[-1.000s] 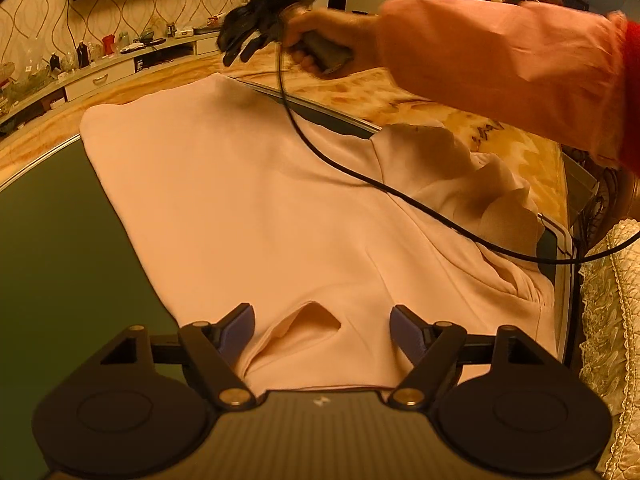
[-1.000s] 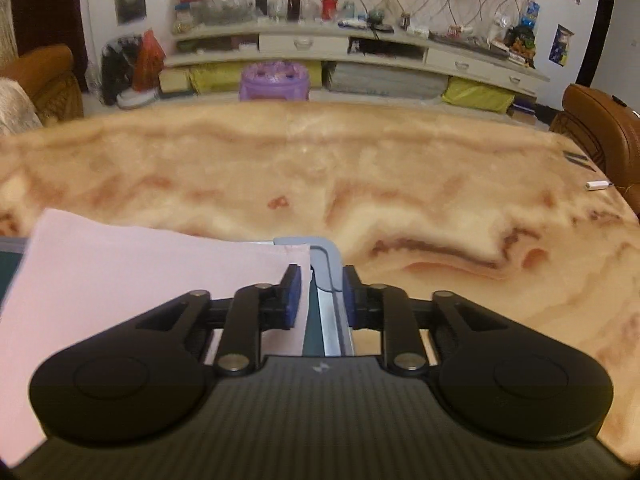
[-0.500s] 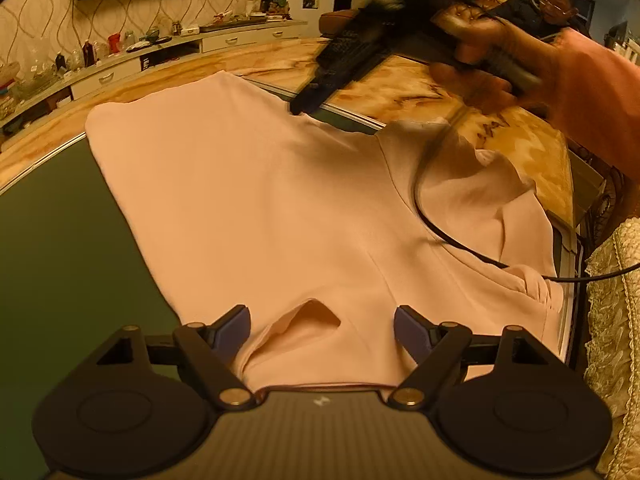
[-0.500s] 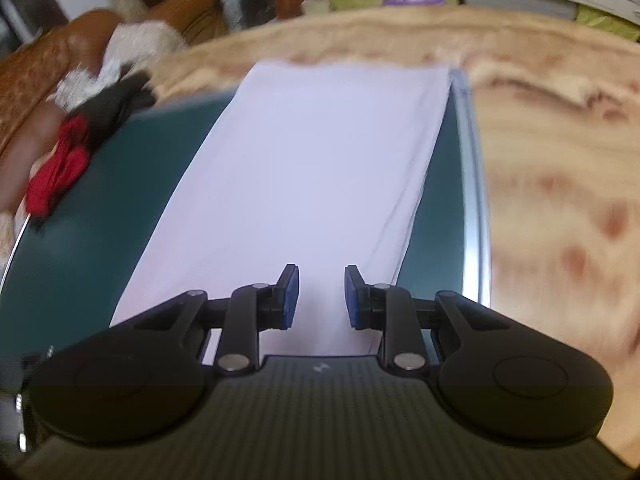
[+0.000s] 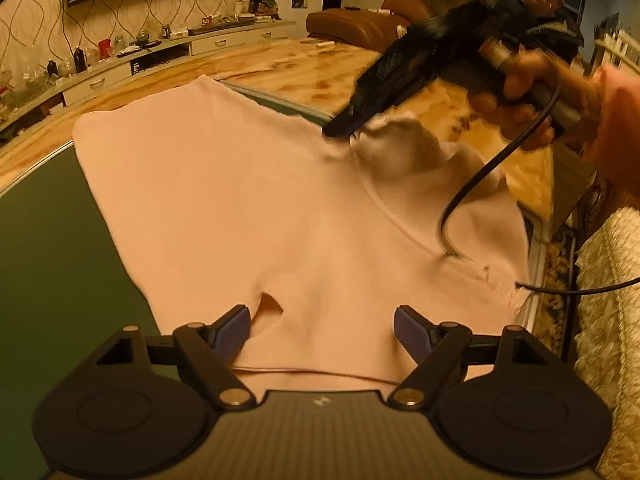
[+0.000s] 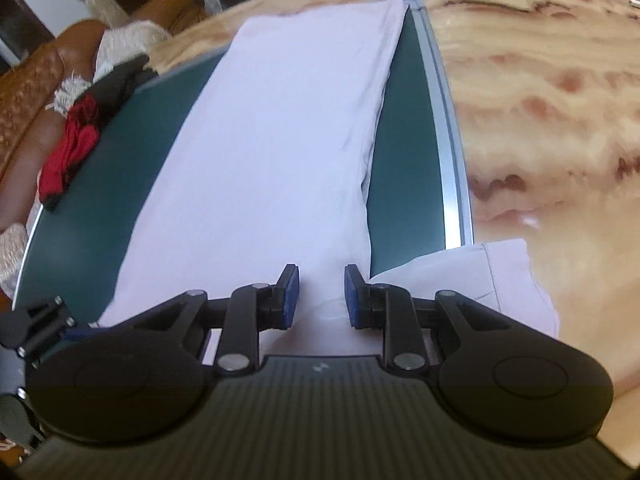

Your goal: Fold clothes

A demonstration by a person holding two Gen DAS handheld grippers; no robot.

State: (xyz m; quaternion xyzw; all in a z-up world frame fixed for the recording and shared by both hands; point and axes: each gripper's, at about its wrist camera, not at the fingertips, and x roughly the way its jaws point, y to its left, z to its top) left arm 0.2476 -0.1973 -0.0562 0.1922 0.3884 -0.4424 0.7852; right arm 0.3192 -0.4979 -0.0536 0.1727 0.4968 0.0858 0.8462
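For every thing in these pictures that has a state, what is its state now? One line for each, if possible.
Pale pink cloth shirt: spread flat on the green mat, one sleeve rumpled.
Dark green mat with metal edge: flat on the marble table, partly covered.
Left tongs: open wide, over the shirt edge.
Right tongs: open, narrow gap, over the sleeve seam.
Red and black cloth: crumpled at the mat edge.

Shirt (image 5: 248,208) lies on mat (image 5: 48,264) (mat on table (image 6: 540,100)).
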